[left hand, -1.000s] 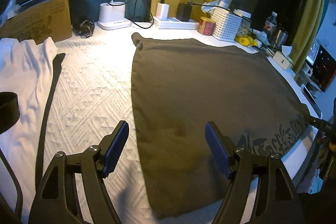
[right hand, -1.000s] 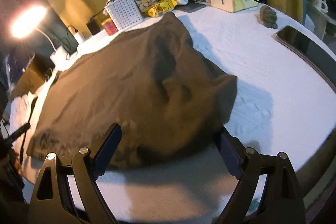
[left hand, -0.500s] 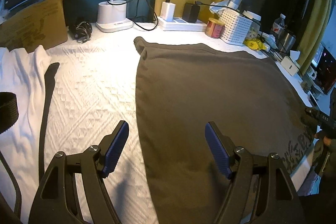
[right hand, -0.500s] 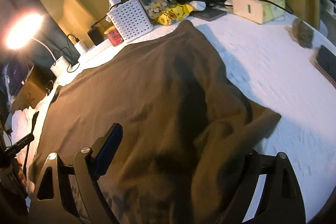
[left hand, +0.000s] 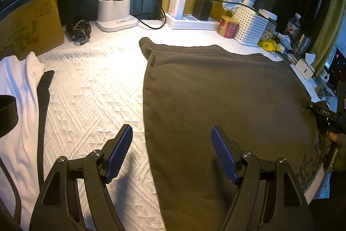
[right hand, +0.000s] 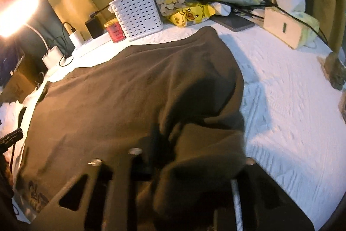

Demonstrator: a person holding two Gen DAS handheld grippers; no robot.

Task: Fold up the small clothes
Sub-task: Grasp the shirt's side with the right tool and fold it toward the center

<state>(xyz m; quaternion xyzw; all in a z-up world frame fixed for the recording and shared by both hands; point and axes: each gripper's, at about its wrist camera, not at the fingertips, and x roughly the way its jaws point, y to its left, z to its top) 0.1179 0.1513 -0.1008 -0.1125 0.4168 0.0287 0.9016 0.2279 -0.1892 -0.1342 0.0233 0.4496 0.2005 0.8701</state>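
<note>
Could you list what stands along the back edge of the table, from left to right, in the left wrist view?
cardboard box → black cable bundle → white lamp base → white charger → black adapter → red tin → white perforated basket → yellow packet

Leaving open passage across the white textured counter (left hand: 90, 88) between the white garment (left hand: 19, 83) at far left and the brown garment (left hand: 216, 101) spread over the middle. Crowding the back edge: cardboard box (left hand: 28, 23), lamp base (left hand: 114, 12), power strip (left hand: 192, 22), red tin (left hand: 227, 26), white basket (right hand: 138, 12). Blocking the far right corner: tissue box (right hand: 287, 29) and trailing cable (right hand: 298, 16), with bare counter lying beside the brown garment's right edge.
</note>
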